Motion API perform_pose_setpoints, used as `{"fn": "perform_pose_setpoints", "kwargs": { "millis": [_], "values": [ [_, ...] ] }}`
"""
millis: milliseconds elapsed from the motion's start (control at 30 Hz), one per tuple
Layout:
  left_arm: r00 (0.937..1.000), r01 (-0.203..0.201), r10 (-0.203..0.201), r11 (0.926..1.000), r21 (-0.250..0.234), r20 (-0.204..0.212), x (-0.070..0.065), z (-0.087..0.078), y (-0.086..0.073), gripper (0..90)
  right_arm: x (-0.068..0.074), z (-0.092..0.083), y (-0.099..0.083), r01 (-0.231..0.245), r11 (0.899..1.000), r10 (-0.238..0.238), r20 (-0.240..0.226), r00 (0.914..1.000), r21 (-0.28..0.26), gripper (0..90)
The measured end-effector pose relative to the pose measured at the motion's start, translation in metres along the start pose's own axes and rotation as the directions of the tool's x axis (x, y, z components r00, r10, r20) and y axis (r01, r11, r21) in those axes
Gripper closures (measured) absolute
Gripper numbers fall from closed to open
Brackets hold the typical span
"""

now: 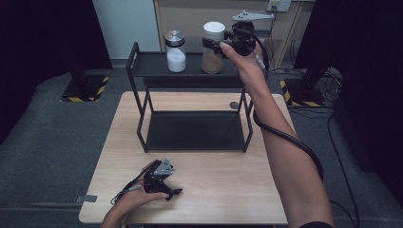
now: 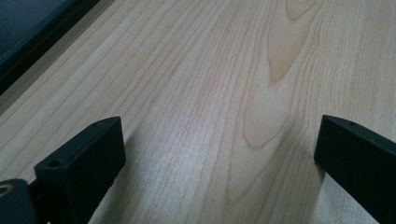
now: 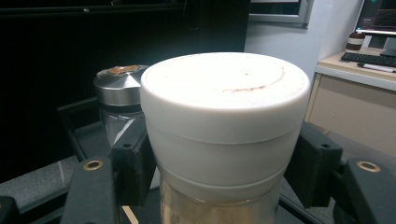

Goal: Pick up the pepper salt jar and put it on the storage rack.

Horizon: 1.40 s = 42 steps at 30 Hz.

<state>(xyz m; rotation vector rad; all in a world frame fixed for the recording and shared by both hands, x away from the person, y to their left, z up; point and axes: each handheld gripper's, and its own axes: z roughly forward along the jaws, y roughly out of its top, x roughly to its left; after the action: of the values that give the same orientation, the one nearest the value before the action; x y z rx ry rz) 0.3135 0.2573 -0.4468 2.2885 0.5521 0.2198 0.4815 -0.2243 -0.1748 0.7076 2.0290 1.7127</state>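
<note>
White-lidded jar (image 1: 213,47) with brown powder inside sits on the top shelf of the black rack (image 1: 142,64), toward its right end, and the right gripper (image 1: 227,42) has its jaws clamped on it just under the lid. Same high view: a second jar (image 1: 176,51) with a metal lid and white powder stands beside it to the left, not touching. The rack stands at the far edge of the wooden table (image 1: 228,185), with its empty lower tray below. The left gripper (image 1: 174,192) rests on the table near the front left corner, held by the left hand (image 1: 135,199). Left gripper view: the jaws are spread wide, one at each side, with bare wood grain (image 2: 210,93) between them and a dark edge of the rack (image 2: 28,37) in the top left corner. Right gripper view: the white lid (image 3: 224,98) is right up close, both jaws pressed against the jar's neck on either side, glass with brown contents (image 3: 210,210) below, and the metal-lidded jar (image 3: 119,86) is behind it on the left.
</note>
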Motion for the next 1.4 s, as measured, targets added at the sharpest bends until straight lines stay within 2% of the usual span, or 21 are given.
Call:
{"fn": "perform_pose_setpoints", "kwargs": {
  "millis": [200,300,433,600,633,867,1100,1267,1400],
  "values": [
    [1.0000,0.000,0.000,1.0000,0.000,0.000,0.000,0.000,0.000,0.6,-0.001,0.000,0.000,-0.007,1.000,0.007,-0.003,1.0000,-0.001,34.1],
    [1.0000,0.000,0.000,1.0000,0.000,0.000,0.000,0.000,0.000,0.6,-0.002,0.001,0.000,-0.015,1.000,0.014,-0.007,0.9999,-0.004,29.2],
    [1.0000,0.000,0.000,1.0000,0.000,0.000,0.000,0.000,0.000,0.6,0.003,0.001,0.002,-0.012,1.000,0.012,0.009,0.9999,0.011,21.0],
    [1.0000,0.000,0.000,1.0000,0.000,0.000,0.000,0.000,0.000,0.6,0.006,-0.007,0.003,-0.016,1.000,0.016,0.028,0.9995,0.000,15.6],
    [1.0000,0.000,0.000,1.0000,0.000,0.000,0.000,0.000,0.000,0.6,0.007,-0.008,0.003,-0.004,1.000,0.004,0.034,0.9994,0.001,14.9],
    [1.0000,0.000,0.000,1.0000,0.001,0.000,0.000,0.000,0.000,0.6,0.017,-0.026,0.008,0.028,1.000,-0.028,0.057,0.9980,0.013,10.9],
    [1.0000,0.000,0.000,1.0000,0.001,0.000,0.000,0.000,0.000,0.6,0.029,-0.049,0.004,0.045,0.999,-0.045,0.067,0.9968,0.000,10.3],
    [1.0000,0.001,-0.001,1.0000,0.000,0.000,0.000,0.000,0.000,0.6,0.041,-0.067,-0.008,0.060,0.998,-0.060,0.068,0.9959,-0.005,8.8],
    [1.0000,0.001,-0.001,1.0000,0.000,0.001,0.000,0.000,0.000,0.6,0.051,-0.078,-0.025,0.069,0.998,-0.069,0.055,0.9961,-0.008,8.8]
  ]
}}
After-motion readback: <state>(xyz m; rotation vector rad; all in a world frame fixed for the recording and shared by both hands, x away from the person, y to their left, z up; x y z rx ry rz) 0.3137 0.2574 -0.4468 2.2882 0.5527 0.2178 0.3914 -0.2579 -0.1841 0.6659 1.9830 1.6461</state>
